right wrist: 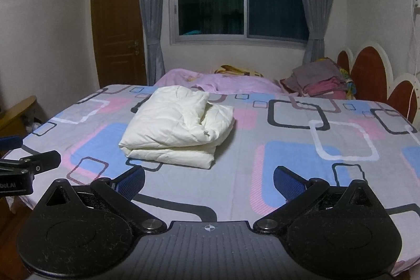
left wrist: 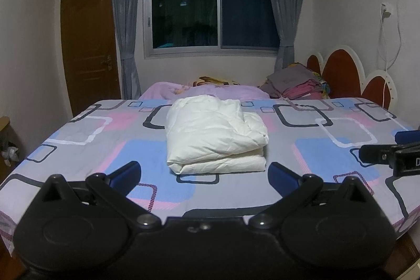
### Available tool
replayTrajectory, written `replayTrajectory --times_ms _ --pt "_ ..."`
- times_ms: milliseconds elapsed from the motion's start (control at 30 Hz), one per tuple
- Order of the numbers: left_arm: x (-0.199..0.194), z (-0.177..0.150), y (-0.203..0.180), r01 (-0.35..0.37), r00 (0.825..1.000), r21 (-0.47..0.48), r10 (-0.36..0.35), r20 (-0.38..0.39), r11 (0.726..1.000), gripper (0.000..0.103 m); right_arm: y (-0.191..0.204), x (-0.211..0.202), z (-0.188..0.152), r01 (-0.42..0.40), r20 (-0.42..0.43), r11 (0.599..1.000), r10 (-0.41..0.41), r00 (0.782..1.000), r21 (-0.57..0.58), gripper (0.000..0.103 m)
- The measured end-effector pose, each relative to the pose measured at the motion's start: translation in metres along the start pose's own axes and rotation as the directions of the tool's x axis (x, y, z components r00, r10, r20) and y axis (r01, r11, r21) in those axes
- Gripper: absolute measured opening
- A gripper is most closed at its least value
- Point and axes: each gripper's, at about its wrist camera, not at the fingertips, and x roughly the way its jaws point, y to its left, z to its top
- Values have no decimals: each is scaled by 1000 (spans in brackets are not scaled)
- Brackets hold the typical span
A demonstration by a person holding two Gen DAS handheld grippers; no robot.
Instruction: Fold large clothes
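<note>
A cream-white padded garment [left wrist: 214, 134] lies folded into a thick bundle on the patterned bed sheet [left wrist: 86, 146]; it also shows in the right wrist view [right wrist: 177, 126]. My left gripper [left wrist: 204, 175] is open and empty, held just short of the bundle's near edge. My right gripper [right wrist: 209, 181] is open and empty, to the right of the bundle and nearer to me. Each gripper shows at the edge of the other's view: the right one [left wrist: 393, 151], the left one [right wrist: 26, 162].
A pink blanket [left wrist: 204, 91] and a stack of folded clothes [left wrist: 296, 82] lie at the far side by the red headboard [left wrist: 341, 72]. A window with grey curtains [left wrist: 210, 1] and a brown door [left wrist: 89, 43] are behind. A cable [left wrist: 384, 85] hangs on the right wall.
</note>
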Motion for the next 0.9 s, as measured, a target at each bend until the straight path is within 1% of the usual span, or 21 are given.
replayTrajectory --times_ms 900 --pt "4 2 3 4 1000 21 -5 9 1000 102 5 4 -1 -3 -11 1000 3 1000 9 103"
